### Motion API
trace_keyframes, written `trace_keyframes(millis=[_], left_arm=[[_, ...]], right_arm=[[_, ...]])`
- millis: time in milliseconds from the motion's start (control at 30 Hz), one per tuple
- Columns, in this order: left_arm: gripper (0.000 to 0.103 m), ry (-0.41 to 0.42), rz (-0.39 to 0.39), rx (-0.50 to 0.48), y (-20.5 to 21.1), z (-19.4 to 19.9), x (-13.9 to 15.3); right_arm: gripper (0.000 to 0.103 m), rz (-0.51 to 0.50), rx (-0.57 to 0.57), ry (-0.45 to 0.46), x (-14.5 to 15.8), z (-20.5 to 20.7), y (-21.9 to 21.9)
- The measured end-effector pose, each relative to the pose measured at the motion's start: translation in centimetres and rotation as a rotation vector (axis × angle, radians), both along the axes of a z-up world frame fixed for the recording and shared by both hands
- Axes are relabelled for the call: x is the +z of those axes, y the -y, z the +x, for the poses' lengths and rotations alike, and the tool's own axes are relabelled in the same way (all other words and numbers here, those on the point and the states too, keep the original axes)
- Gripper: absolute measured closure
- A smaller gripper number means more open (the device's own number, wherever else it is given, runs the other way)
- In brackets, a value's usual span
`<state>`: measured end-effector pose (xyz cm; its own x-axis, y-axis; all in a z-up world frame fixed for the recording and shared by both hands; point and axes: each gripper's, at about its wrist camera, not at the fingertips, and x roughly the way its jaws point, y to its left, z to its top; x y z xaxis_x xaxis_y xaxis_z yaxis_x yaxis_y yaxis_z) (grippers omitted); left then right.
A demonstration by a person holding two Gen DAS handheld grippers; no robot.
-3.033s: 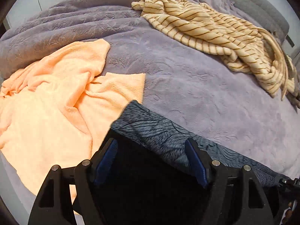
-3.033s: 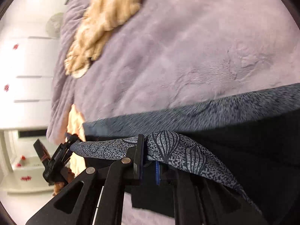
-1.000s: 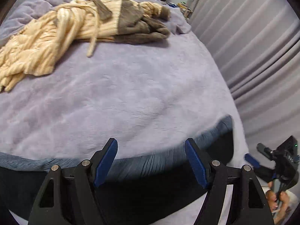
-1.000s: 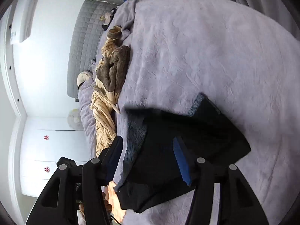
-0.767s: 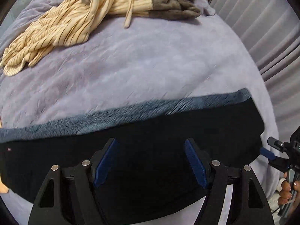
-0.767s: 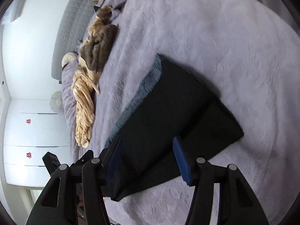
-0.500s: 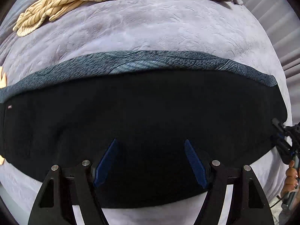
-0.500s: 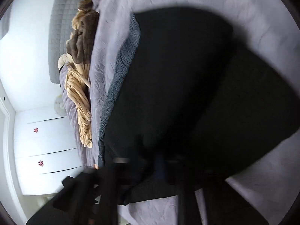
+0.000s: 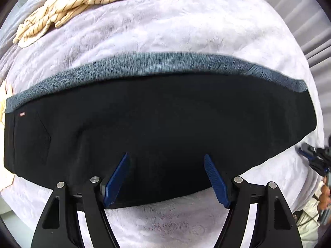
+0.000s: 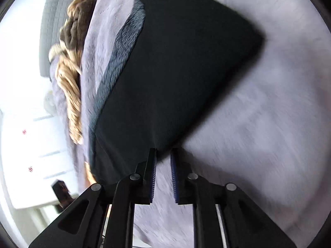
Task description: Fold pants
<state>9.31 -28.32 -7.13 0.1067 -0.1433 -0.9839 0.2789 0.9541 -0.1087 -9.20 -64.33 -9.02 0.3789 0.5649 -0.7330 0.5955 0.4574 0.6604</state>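
Observation:
The black pants (image 9: 161, 119) lie folded in a long band across the lilac blanket (image 9: 165, 37), with a blue-grey patterned strip (image 9: 157, 64) along the far edge. My left gripper (image 9: 165, 165) is open, its blue pads over the near edge of the pants, holding nothing. In the right wrist view the pants (image 10: 178, 66) lie ahead. My right gripper (image 10: 163, 155) has its jaws nearly together at the near corner of the pants; a narrow gap shows and no cloth is visibly between them.
A cream striped garment (image 9: 78, 4) lies at the far left of the bed, also in the right wrist view (image 10: 70, 82). A peach towel edge (image 9: 3, 103) shows at far left. Grey curtains (image 9: 306, 20) hang at right. The other gripper (image 9: 316, 161) shows at right.
Both grippers have let go of the pants, which now lie flat and folded. The left camera has swung down over them. The right gripper's jaws have narrowed by the pants' corner.

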Motion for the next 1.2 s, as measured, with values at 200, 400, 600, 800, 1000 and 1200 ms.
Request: trace_keyframes(millis=[200, 400, 600, 800, 1000, 1200], left_arm=[[0.028, 0.072, -0.055, -0.033, 4.4, 3.4, 0.6], [0.028, 0.116, -0.013, -0.064, 10.4, 6.8, -2.6], [0.028, 0.138, 0.093, 0.027, 4.2, 9.8, -3.3], [0.028, 0.158, 0.189, 0.108, -8.7, 8.9, -0.4], [0.028, 0.137, 0.282, 0.222, -22.3, 6.6, -1.9], [0.002, 0.056, 0.344, 0.222, -29.1, 5.3, -6.7]], right_arm=[[0.085, -0.339, 0.108, 0.126, 7.1, 3.0, 0.2], [0.088, -0.426, 0.121, -0.016, 3.1, 5.7, 1.1], [0.091, -0.390, 0.121, 0.019, 1.6, 5.0, 2.5], [0.085, -0.344, 0.098, -0.001, 2.8, 3.3, 2.4], [0.059, -0.130, 0.130, 0.114, 5.0, 1.9, -7.2], [0.059, 0.191, 0.239, 0.109, 0.9, 3.8, -24.9]])
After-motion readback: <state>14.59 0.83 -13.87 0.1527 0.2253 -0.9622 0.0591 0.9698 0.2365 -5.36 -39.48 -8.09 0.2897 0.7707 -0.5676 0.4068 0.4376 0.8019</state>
